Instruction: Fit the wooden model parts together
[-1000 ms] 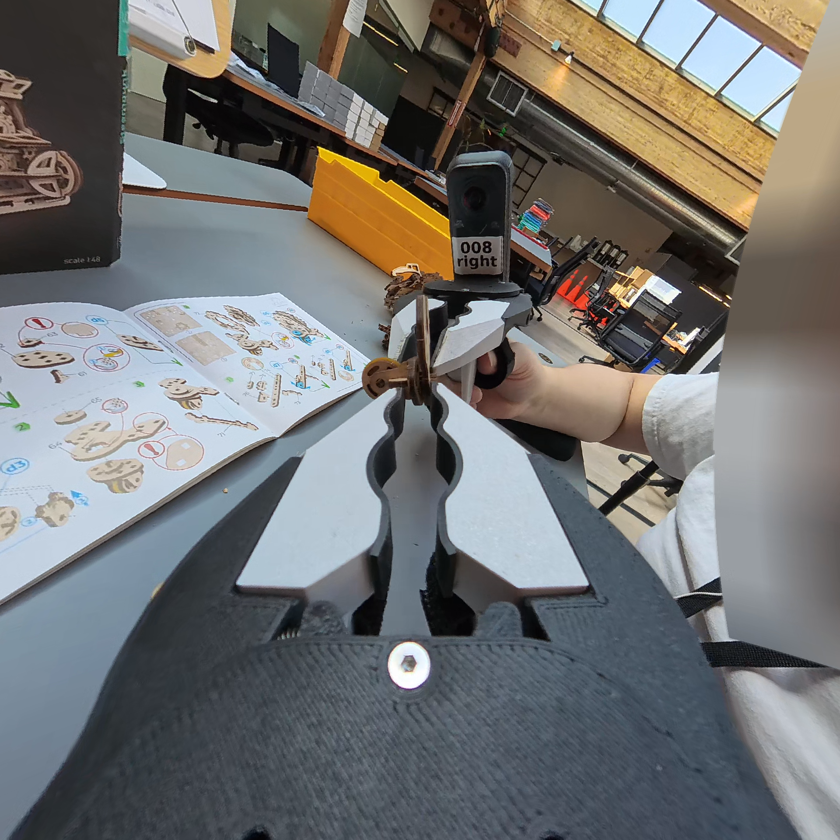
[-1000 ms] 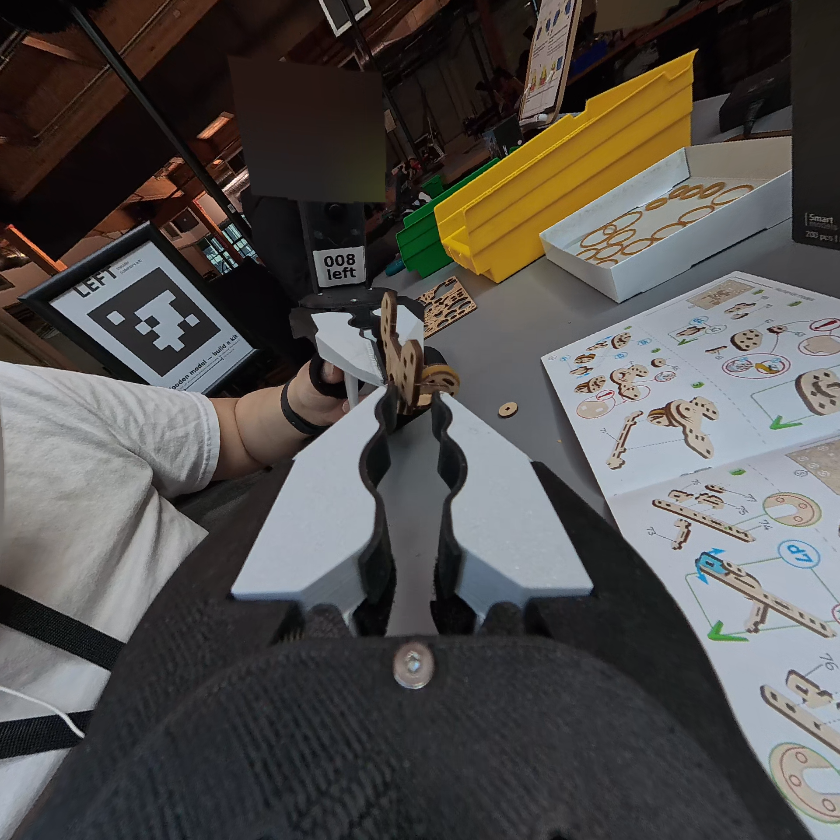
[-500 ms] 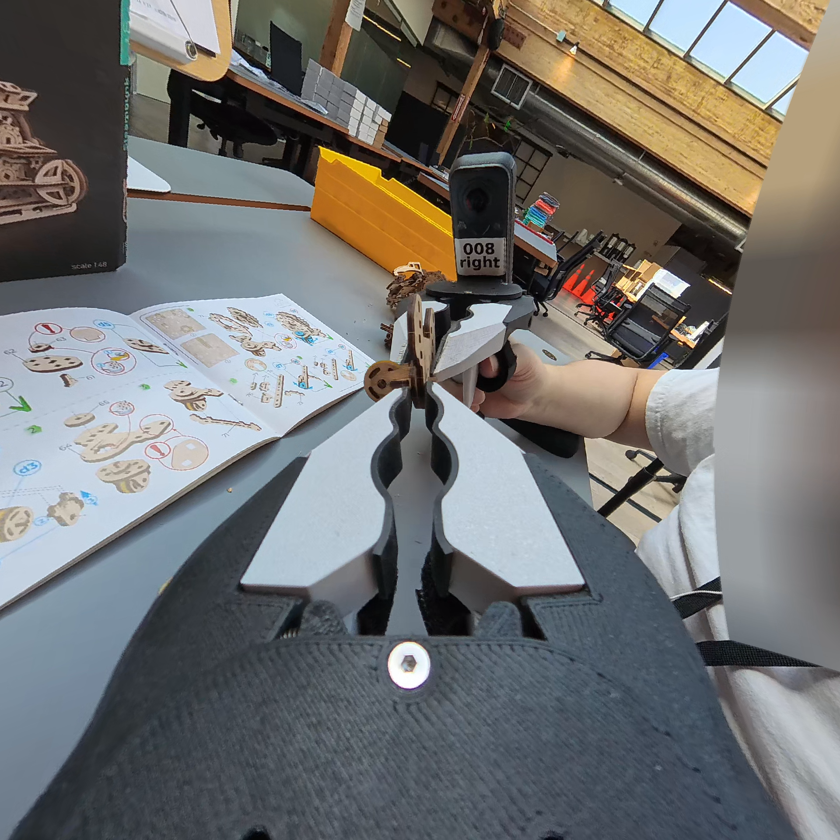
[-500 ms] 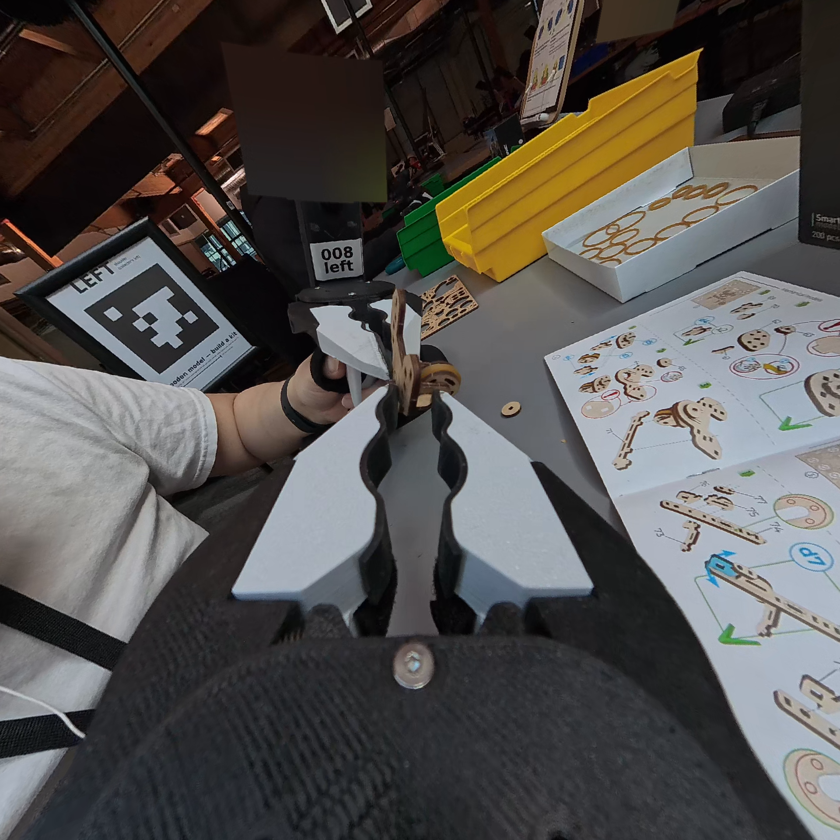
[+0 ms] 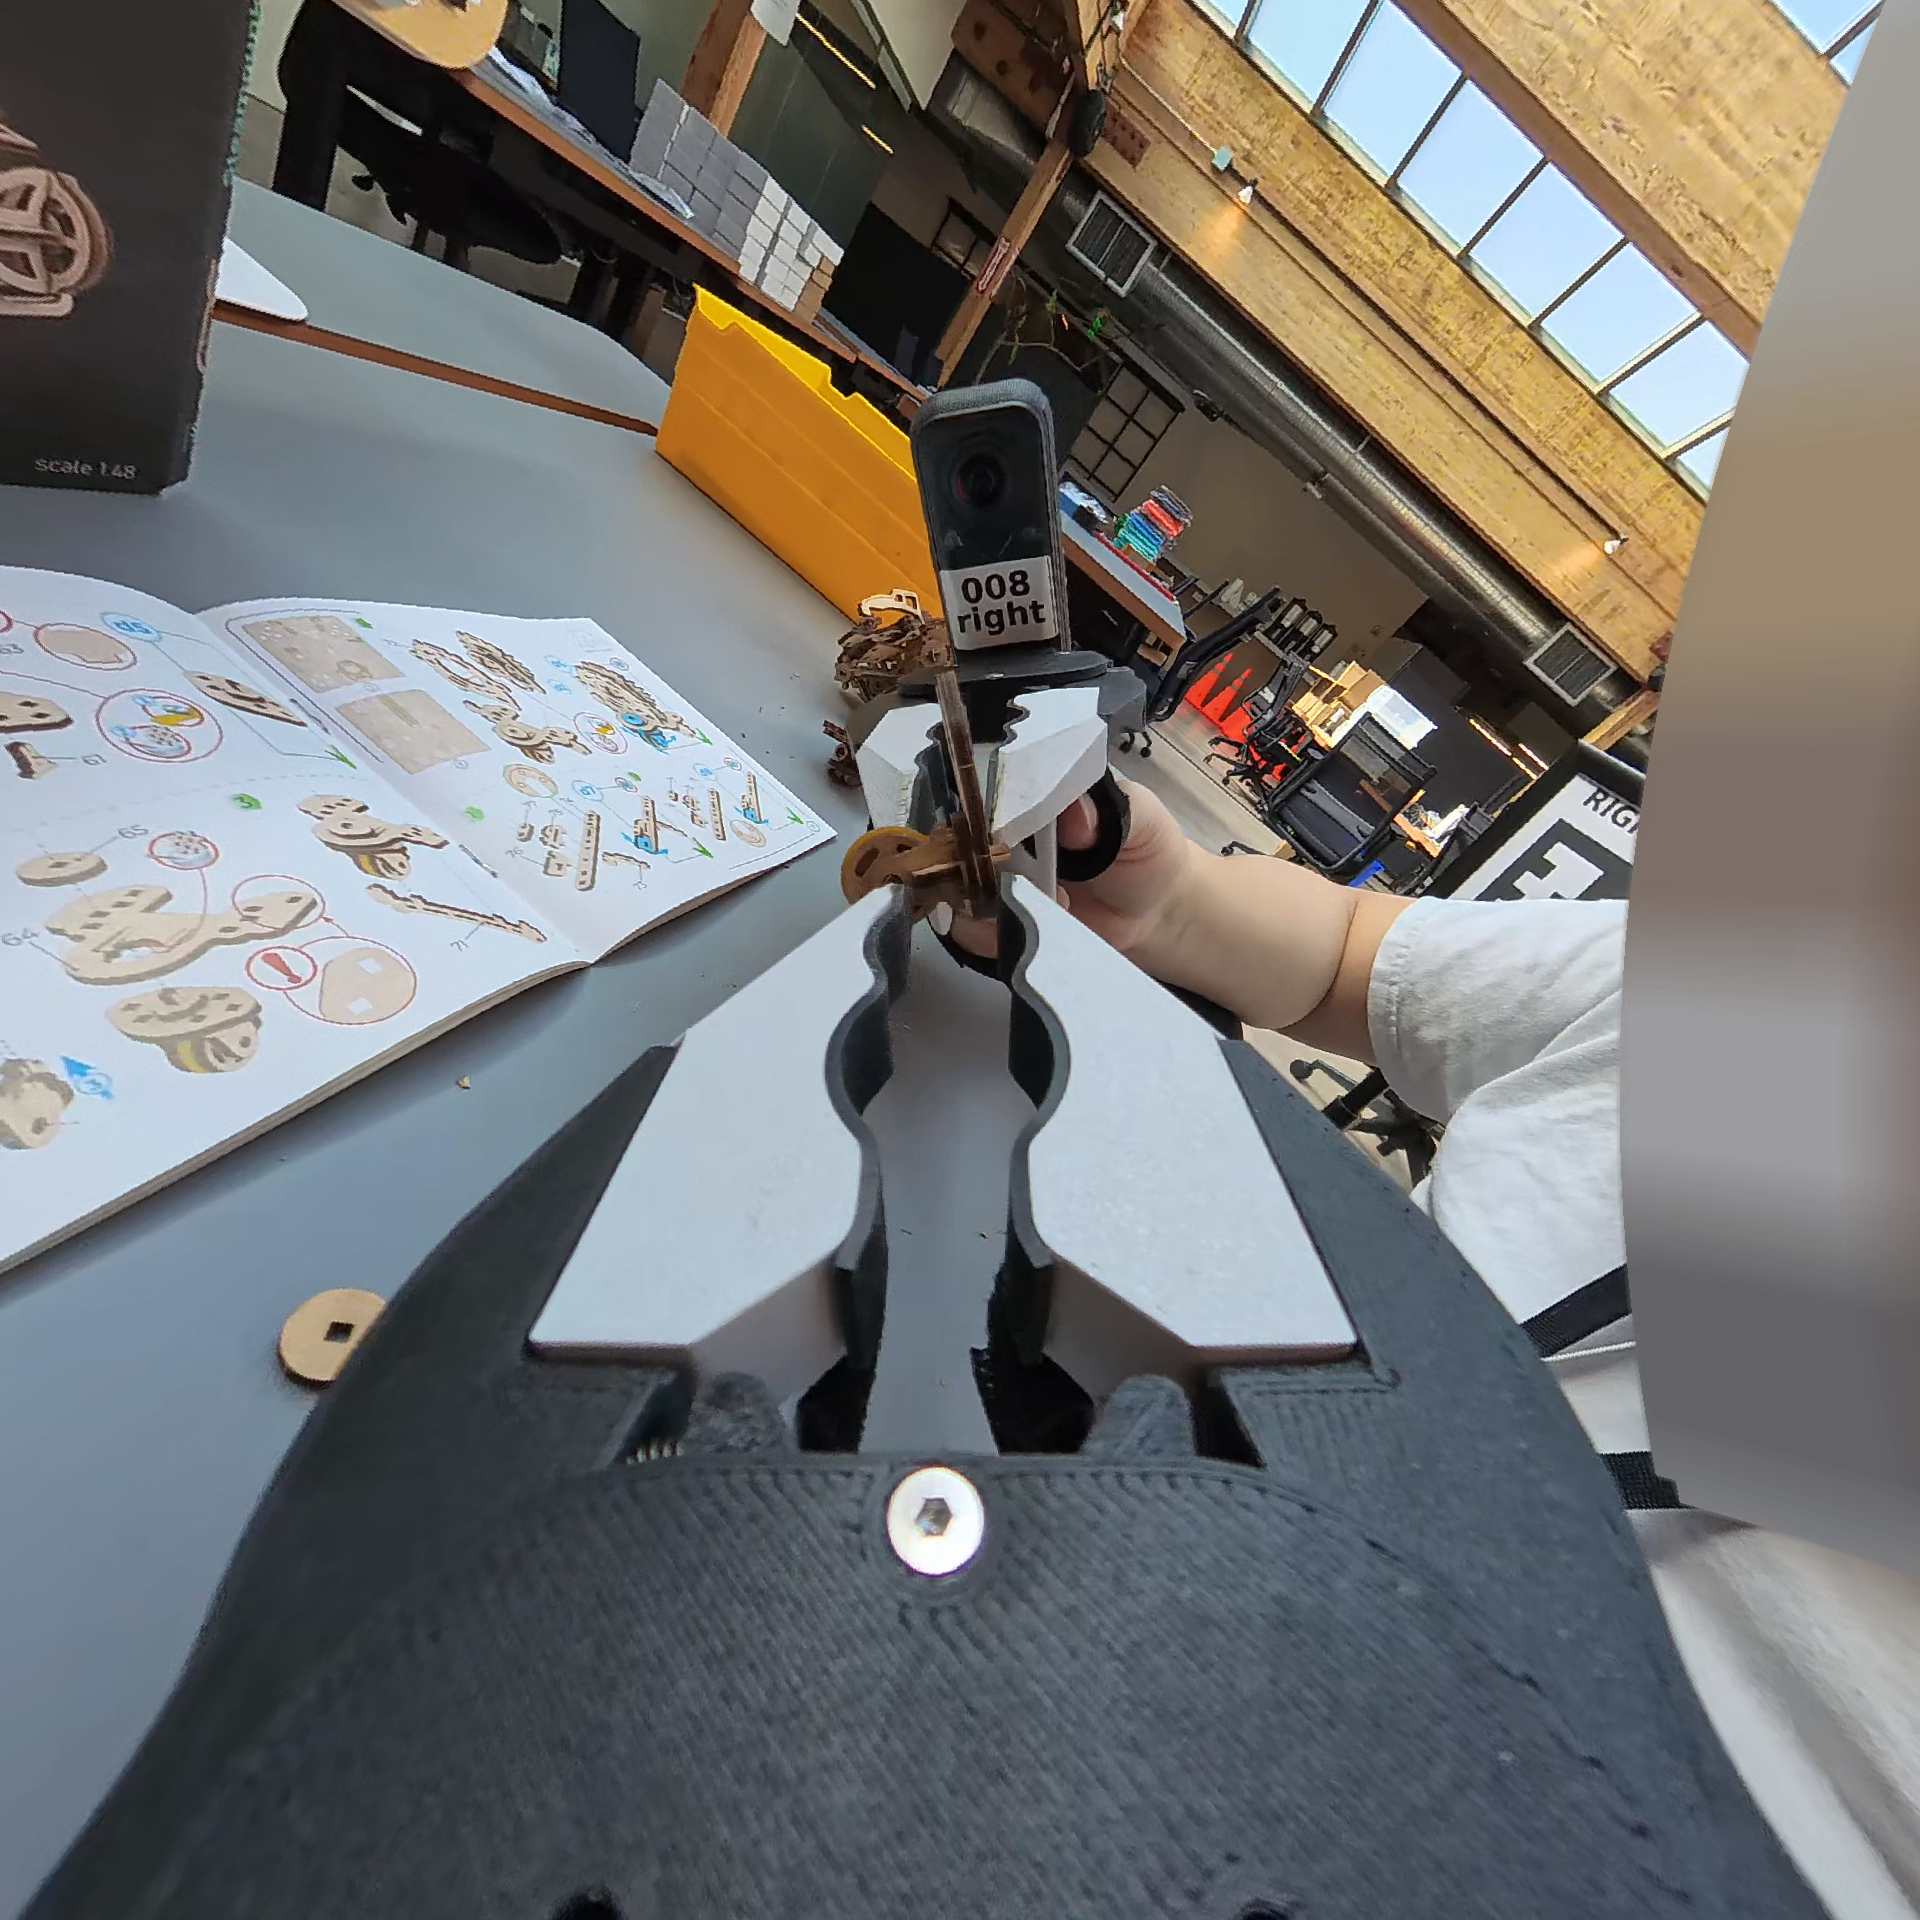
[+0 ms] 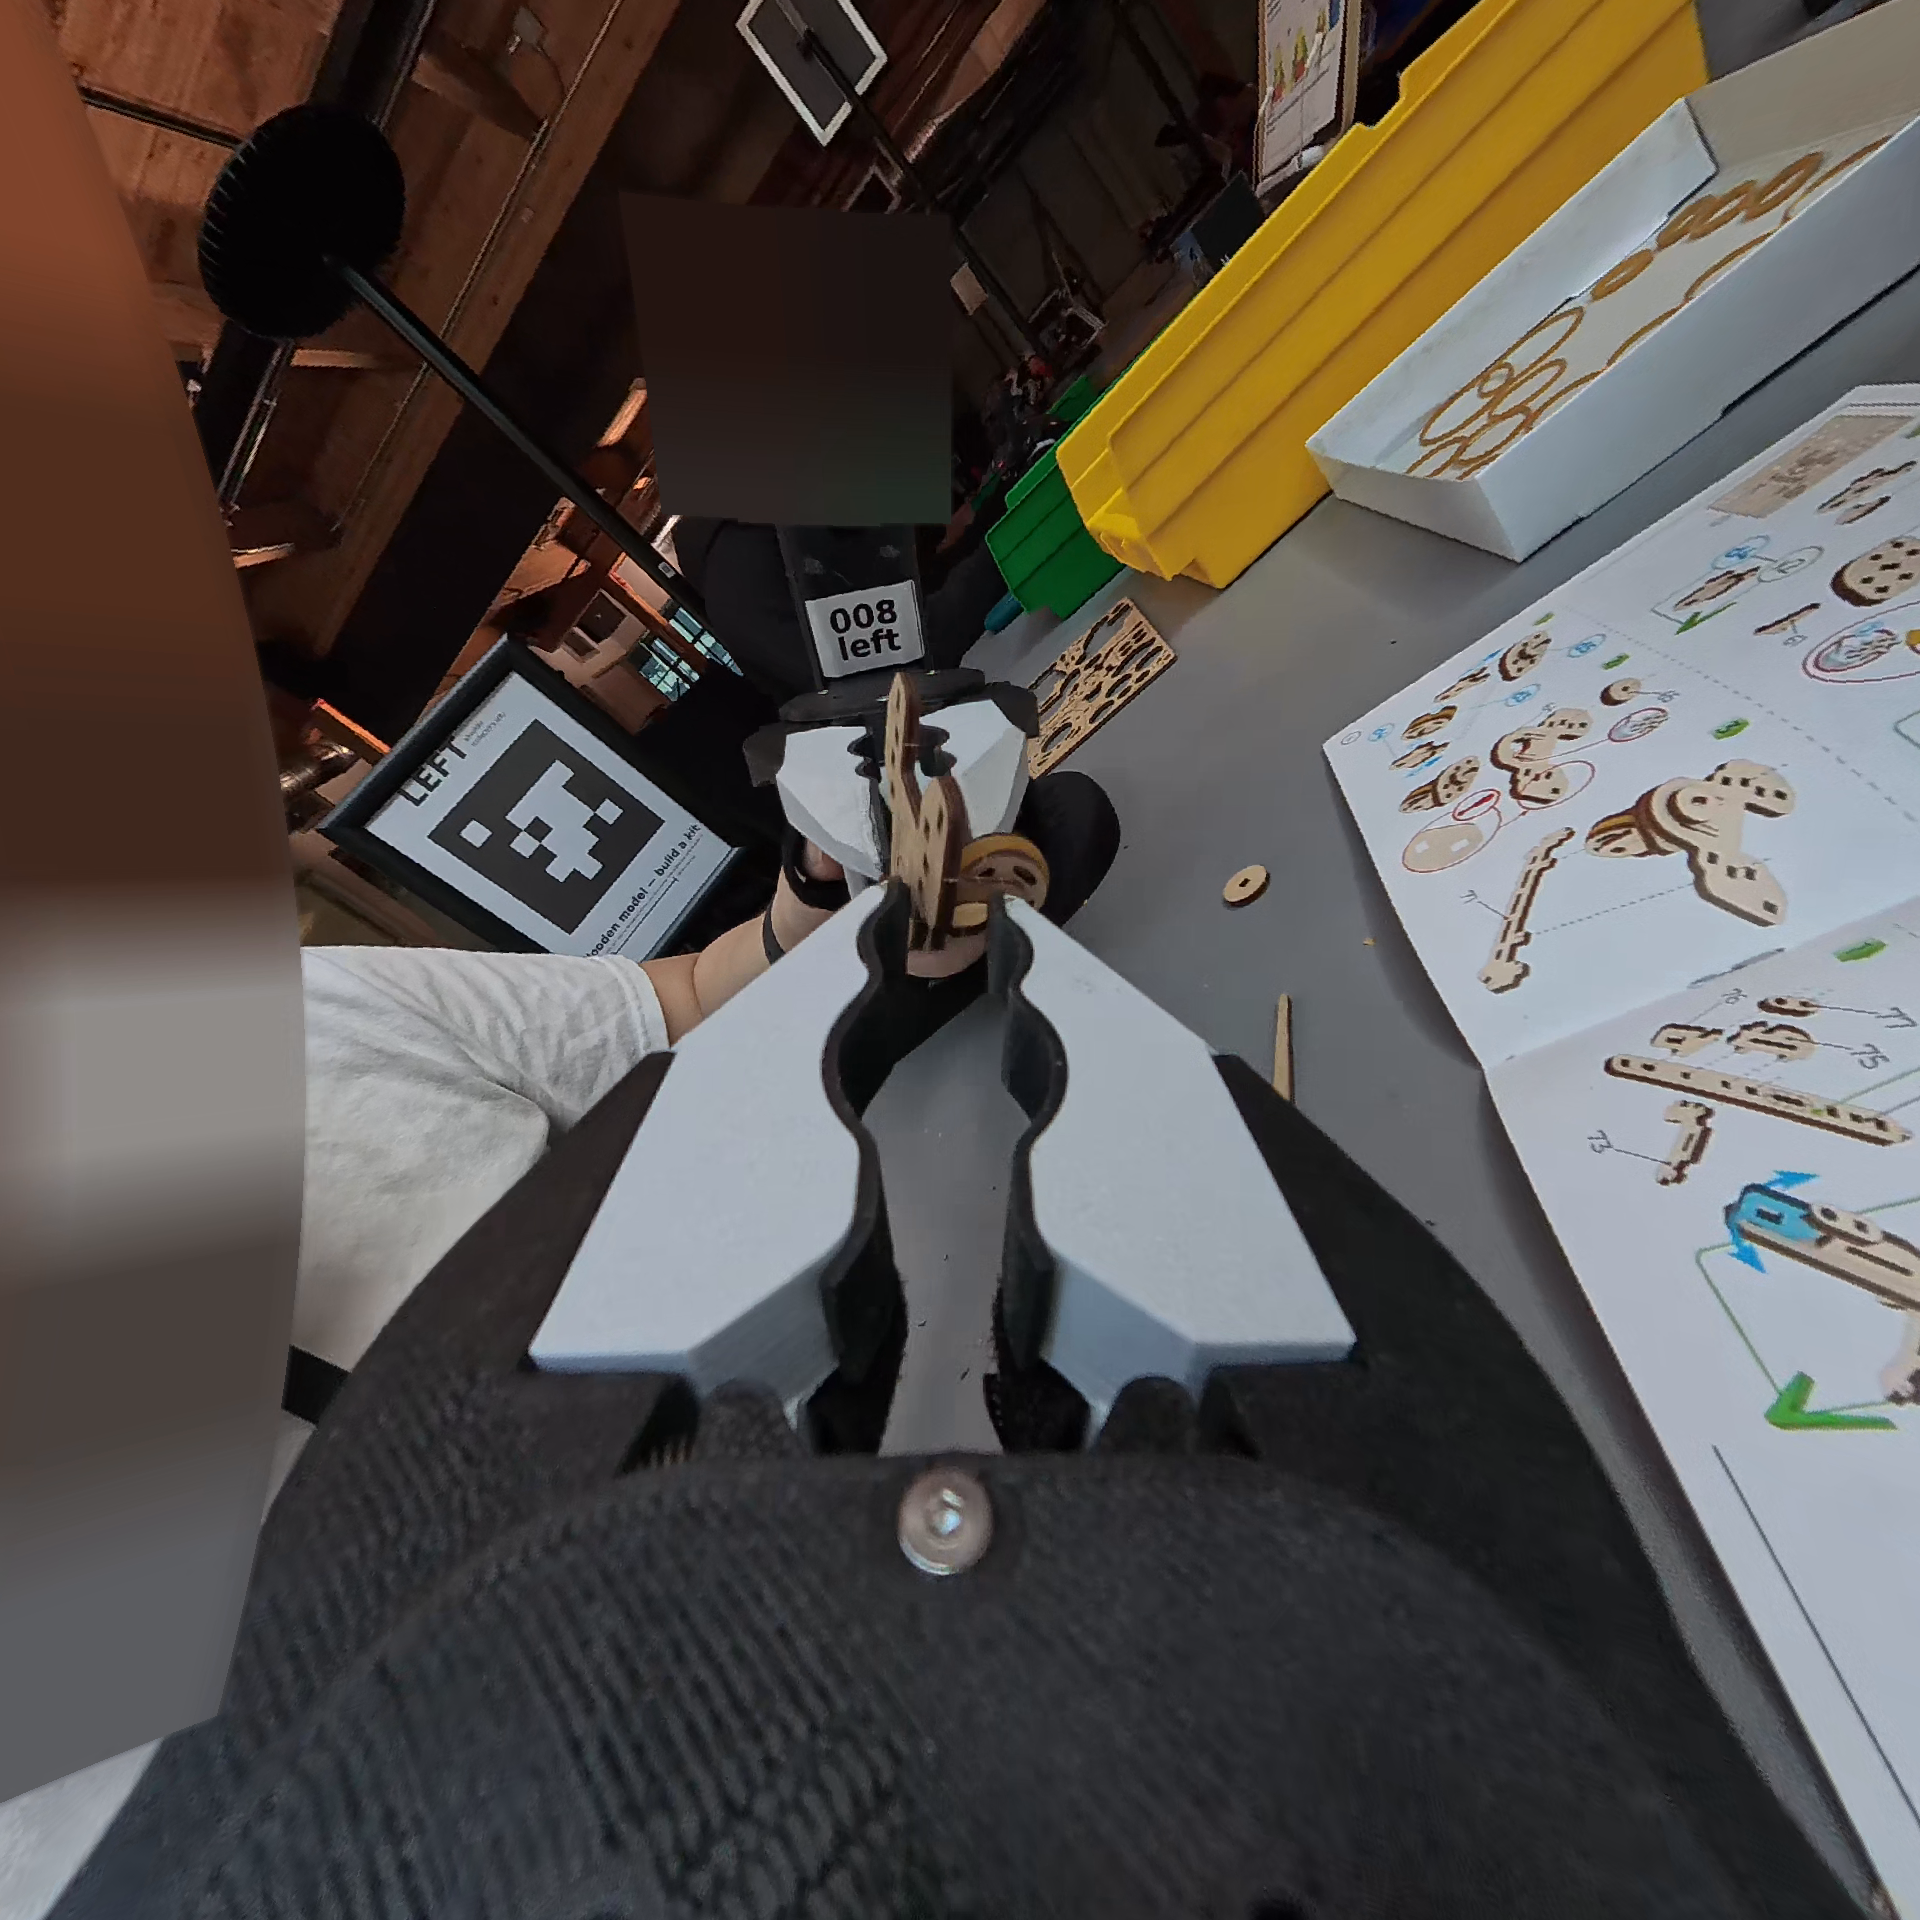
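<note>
Your left gripper [image 5: 951, 909] and right gripper [image 6: 940, 914] both pinch the wooden assembly [image 6: 935, 842] — only the right view shows the parts sheet [image 6: 1101, 670].

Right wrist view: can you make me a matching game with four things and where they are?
Things:
1. wooden model
2. booklet
3. small disc
4. white tray

Places:
A. lies open
B. sits beside the yellow bin
C. is held in the air by the left gripper and right gripper
D. lies flat, alone on the grey table

Pairs: 1-C, 2-A, 3-D, 4-B
</note>
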